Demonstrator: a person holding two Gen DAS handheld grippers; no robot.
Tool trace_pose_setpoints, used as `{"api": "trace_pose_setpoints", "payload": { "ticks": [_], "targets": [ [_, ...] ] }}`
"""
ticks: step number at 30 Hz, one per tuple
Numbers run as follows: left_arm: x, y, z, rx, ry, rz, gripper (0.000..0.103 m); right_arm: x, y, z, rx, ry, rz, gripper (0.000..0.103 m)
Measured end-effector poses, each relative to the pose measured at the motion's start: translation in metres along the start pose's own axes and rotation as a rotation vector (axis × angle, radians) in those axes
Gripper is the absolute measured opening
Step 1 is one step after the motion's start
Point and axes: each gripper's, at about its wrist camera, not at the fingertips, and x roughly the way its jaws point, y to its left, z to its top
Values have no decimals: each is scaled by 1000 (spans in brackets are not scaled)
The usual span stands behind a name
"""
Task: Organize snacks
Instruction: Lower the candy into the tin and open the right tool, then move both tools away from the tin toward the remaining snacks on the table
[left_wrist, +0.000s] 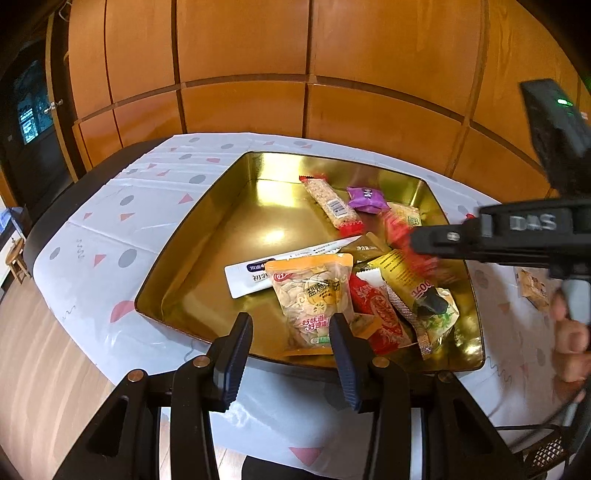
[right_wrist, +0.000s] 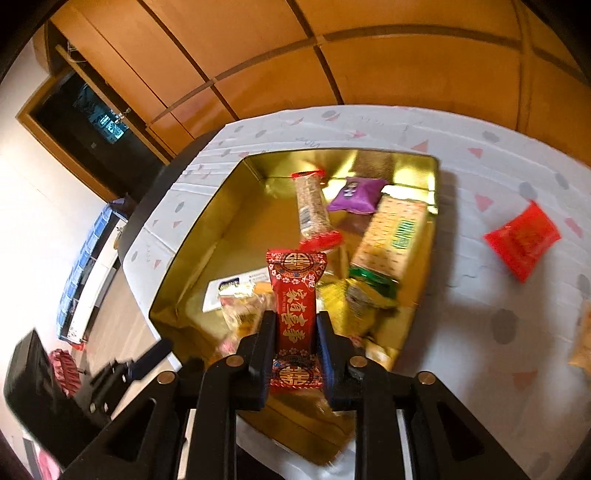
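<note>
A shiny gold tray (left_wrist: 177, 236) (right_wrist: 221, 236) lies on the table and holds several snacks: an orange seed packet (left_wrist: 314, 295), a long white sachet (left_wrist: 251, 273), a grain bar (left_wrist: 330, 203) (right_wrist: 312, 206), a purple packet (left_wrist: 365, 199) (right_wrist: 356, 195) and a cracker pack (right_wrist: 391, 236). My right gripper (right_wrist: 295, 317) hangs over the tray's near part, shut on a red candy packet (right_wrist: 295, 295) that stands upright between its pads. From the left wrist view this gripper (left_wrist: 424, 240) reaches in from the right, blurred. My left gripper (left_wrist: 291, 319) hovers at the tray's near rim, open and holding nothing.
A white cloth with grey dots and pink triangles (left_wrist: 110, 229) covers the table. A red packet (right_wrist: 522, 240) and a pale snack (left_wrist: 533, 286) lie on the cloth right of the tray. A person's hand (left_wrist: 570, 332) holds the right gripper. Wooden wall panels stand behind.
</note>
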Motion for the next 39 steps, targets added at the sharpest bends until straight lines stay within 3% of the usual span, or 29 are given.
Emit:
{"api": "trace_pose_setpoints", "payload": {
  "ticks": [5,12,16,23,39],
  "targets": [
    [1,-1,-1,4,4,-6,44,19,0,-2,3,24,-9,25],
    [0,-6,-1,13,2,-11,44,-4,0,-16,-55,-13,-34,25],
    [-4,-11,0,22,-5,-13,44,-21,3,-24,-94,-57,-76,42],
    [-14,-23,2,55,-26,-23,44,-51,0,-42,-143,-122,-128,54],
    [-22,-78,4,188,-31,-95,44,-91,-64,-77,-28,-163,-242,64]
  ]
}}
